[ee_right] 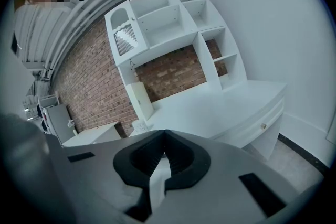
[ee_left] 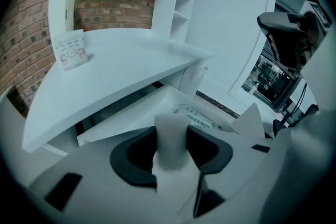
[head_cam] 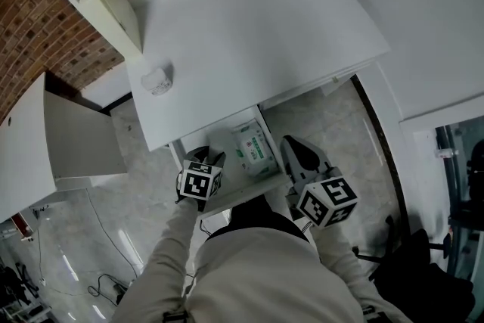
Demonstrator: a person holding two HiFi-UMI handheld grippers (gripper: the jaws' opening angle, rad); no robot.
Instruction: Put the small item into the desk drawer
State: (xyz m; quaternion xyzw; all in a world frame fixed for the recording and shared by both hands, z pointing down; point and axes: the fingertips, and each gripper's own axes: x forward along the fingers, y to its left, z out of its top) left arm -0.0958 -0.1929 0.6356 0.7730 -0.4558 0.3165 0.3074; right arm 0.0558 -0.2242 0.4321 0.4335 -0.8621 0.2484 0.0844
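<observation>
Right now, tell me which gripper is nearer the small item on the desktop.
Left. The left gripper holds the drawer front, with the small item just beyond on the desktop; the right gripper is farther off, beside its right end.

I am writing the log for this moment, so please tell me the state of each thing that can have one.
drawer: pulled open, packet inside
packet: lying in the drawer
small item: on the desk, untouched
left gripper: closed on the drawer's front edge
right gripper: shut, empty
</observation>
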